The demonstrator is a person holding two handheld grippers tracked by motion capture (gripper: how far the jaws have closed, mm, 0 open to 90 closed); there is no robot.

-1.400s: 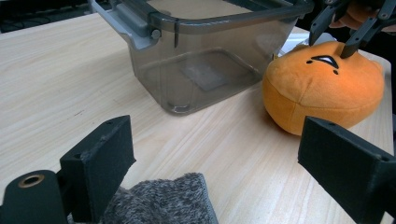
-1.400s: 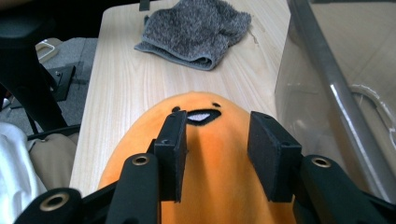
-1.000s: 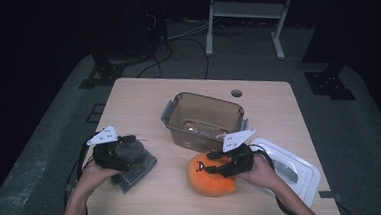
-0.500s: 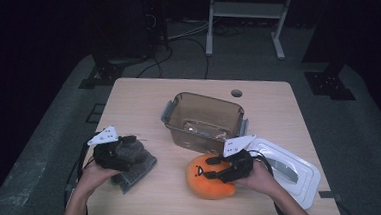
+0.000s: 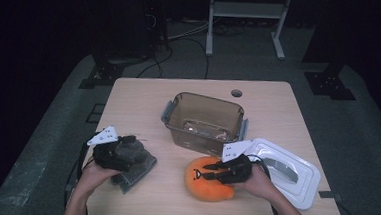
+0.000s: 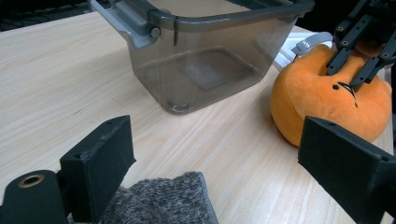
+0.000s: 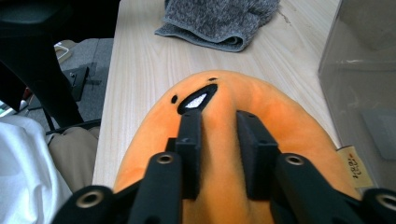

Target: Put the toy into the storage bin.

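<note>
We've got the right gripper (image 5: 209, 176) pinched down on the orange plush toy (image 5: 206, 184) — jaws nearly closed with a ridge of fabric bunched between them, likely a top grab so it lifts clean. The plush sits on the table's (image 5: 278, 108) near edge, just in front of the clear storage bin (image 5: 205, 119), which is empty and open. Left gripper (image 6: 224, 168) is wide open, holding nothing, parked over the grey fuzzy cloth (image 5: 137, 165). White lid (image 5: 295, 171) lies right of the plush — probably the bin's. The bin's near wall stands between plush and interior.
</note>
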